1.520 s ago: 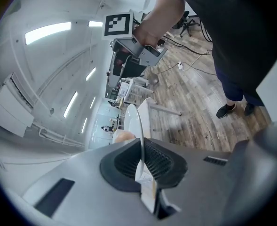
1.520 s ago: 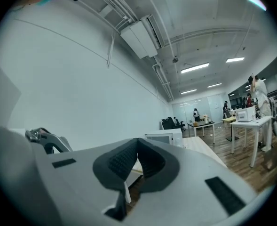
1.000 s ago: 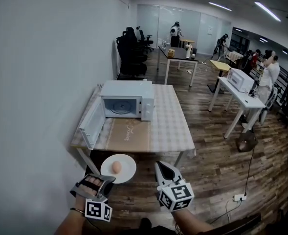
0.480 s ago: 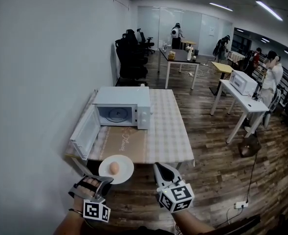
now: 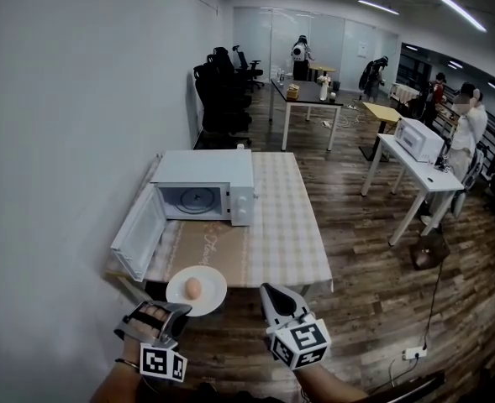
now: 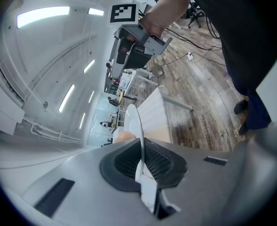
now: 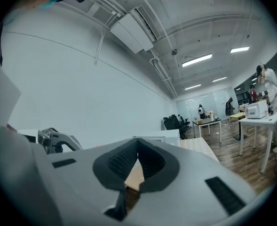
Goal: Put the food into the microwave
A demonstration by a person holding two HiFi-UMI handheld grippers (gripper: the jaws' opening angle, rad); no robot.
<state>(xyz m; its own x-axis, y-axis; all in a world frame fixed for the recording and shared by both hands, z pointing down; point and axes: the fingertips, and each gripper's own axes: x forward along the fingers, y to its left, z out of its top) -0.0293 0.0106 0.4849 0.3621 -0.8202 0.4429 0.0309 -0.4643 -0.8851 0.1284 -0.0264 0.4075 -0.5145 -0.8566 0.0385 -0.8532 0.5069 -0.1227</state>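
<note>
While the food (image 5: 193, 288), a small tan egg-like piece, rides on a white plate (image 5: 211, 299) out in front of the microwave (image 5: 198, 168), the task is judged to be at its carrying stage.

In the head view the microwave stands on a table (image 5: 289, 229) beside the wall. Its door (image 5: 136, 235) is swung wide open and the turntable inside appears bare, so the opening step looks done. The plate hangs in the air just off the table's near edge, in front of the microwave's open cavity and well short of it. The left gripper (image 5: 178, 311) has the plate by its near rim. The right gripper (image 5: 272, 295) points toward the table, to the right of the plate and further from the microwave's door.

In the left gripper view the two jaws are clamped on the plate's rim, which runs edge-on between the dark pads. The food shows on the plate just beyond them.

In the right gripper view the jaws are pressed together with nothing between them. The microwave's white box shows past their tips, on the tabletop.

What is left, by this reading, is to bring the plate up to the cavity, set it on the turntable and release it. The door probably then needs shutting, for which the empty right gripper is free.
</note>
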